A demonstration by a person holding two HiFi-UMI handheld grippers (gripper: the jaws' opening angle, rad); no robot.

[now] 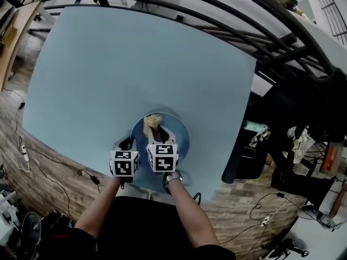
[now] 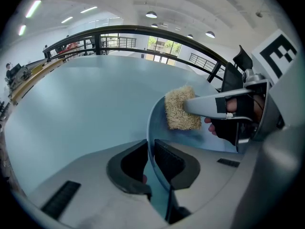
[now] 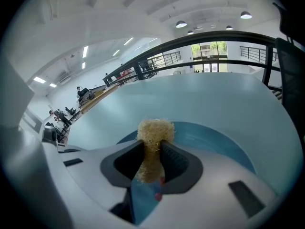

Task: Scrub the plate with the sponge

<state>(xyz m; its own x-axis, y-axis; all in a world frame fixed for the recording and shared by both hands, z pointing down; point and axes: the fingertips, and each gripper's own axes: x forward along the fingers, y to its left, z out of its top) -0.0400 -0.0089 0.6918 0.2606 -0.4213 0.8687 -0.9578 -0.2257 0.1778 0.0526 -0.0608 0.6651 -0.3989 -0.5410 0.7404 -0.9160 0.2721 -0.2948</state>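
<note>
A blue plate [image 1: 181,137] lies on the table near its front edge. My left gripper [image 2: 151,162] is shut on the plate's left rim [image 2: 151,128], which runs up between its two pads. My right gripper [image 3: 152,159] is shut on a tan fibrous sponge [image 3: 155,133], squeezed thin between the jaws. The sponge [image 1: 152,122] sits over the far part of the plate's face [image 3: 209,140]. In the left gripper view the sponge [image 2: 180,109] shows pressed at the plate, held by the right gripper's fingers [image 2: 209,105].
The pale blue table [image 1: 130,64] stretches far ahead and to the left. A black railing [image 1: 227,15] runs behind it. A black chair and bags [image 1: 293,123] stand to the right, off the table. Cables lie on the wooden floor [image 1: 49,172] in front.
</note>
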